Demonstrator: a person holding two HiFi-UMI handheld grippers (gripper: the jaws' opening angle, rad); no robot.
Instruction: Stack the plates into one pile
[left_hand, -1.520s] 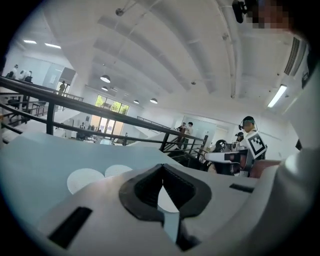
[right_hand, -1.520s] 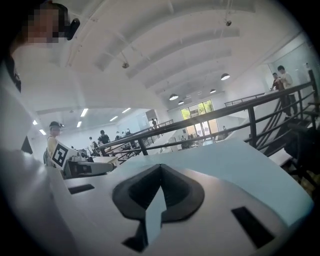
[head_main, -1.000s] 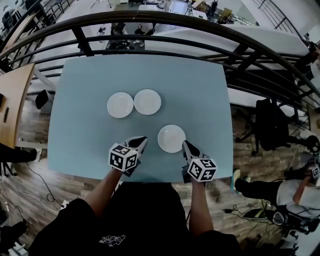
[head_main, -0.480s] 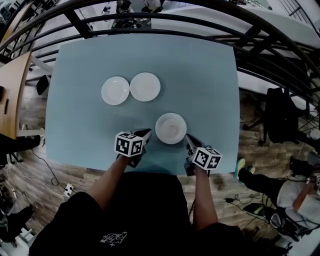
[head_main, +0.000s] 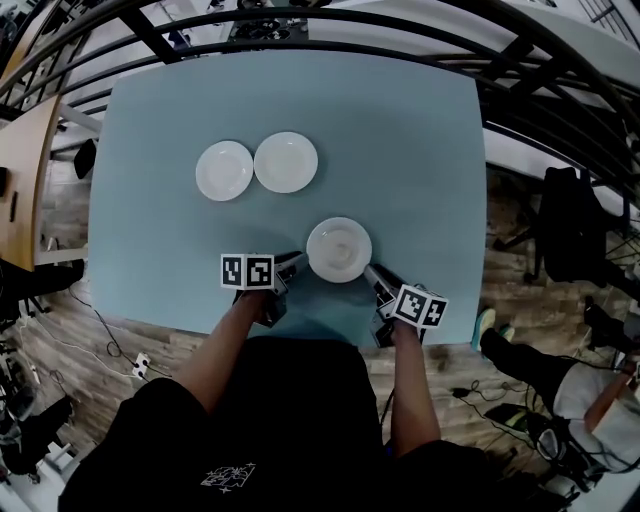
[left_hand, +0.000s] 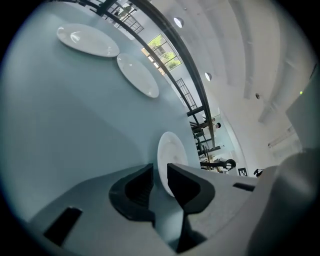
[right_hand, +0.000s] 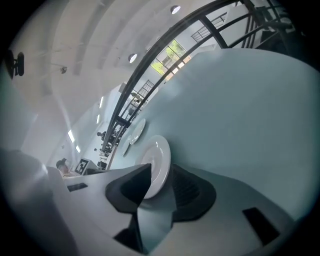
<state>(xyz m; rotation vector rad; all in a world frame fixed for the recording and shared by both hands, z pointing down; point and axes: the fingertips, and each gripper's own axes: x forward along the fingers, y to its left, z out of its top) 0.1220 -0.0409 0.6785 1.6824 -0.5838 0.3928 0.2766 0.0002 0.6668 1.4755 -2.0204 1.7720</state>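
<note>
Three white plates lie on the pale blue table. Two sit side by side at the far left, one plate touching or nearly touching the other. The third, the near plate, lies between my grippers. My left gripper is at its left rim; in the left gripper view the jaws stand slightly apart with the rim in the gap. My right gripper is at the right rim. Its jaws are opening, with the plate's edge between them and the pads not pressing.
A black curved railing runs round the table's far side. The table's near edge lies just under my hands. A wooden desk stands to the left, a dark chair to the right, and a person sits at lower right.
Both grippers have sunk toward the table and closed in on the near plate's two sides. Their marker cubes have rolled. The plates have not moved on the table.
</note>
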